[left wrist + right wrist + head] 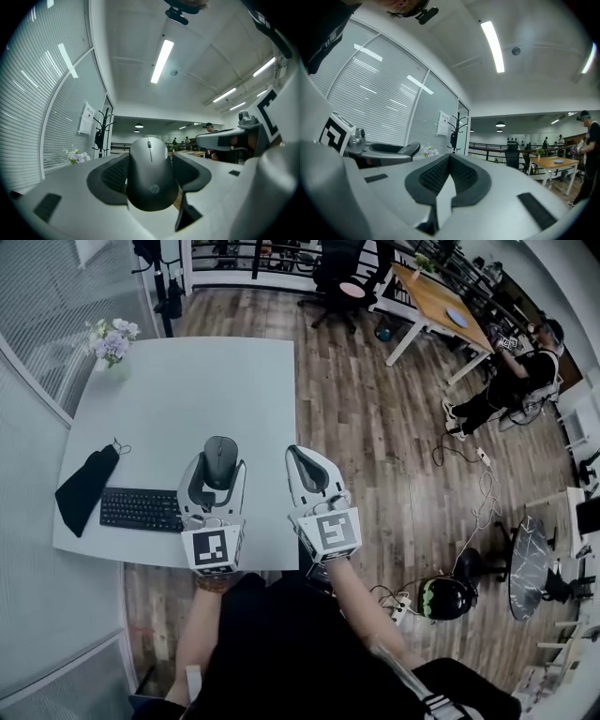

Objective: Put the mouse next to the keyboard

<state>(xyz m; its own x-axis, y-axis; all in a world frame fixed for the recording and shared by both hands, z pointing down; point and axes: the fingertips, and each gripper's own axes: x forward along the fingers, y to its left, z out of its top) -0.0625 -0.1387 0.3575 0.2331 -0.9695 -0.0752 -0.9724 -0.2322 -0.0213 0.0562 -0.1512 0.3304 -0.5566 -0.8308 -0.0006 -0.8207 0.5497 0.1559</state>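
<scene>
A dark grey mouse [221,457] sits between the jaws of my left gripper [221,472], over the white table [187,399] just right of the black keyboard [141,509]. In the left gripper view the mouse [149,180] fills the gap and both black pads [112,176] press on its sides, so the left gripper [150,166] is shut on it. Whether the mouse touches the tabletop cannot be told. My right gripper [302,465] hovers at the table's right edge; its jaws meet at the tip with nothing between them, as the right gripper view shows [450,164].
A black pouch [86,488] lies left of the keyboard. A small bunch of flowers [112,339] stands at the far left corner. The floor beyond the table's right edge is wood, with an office chair [342,277], a wooden desk [441,301] and a seated person [511,381] farther off.
</scene>
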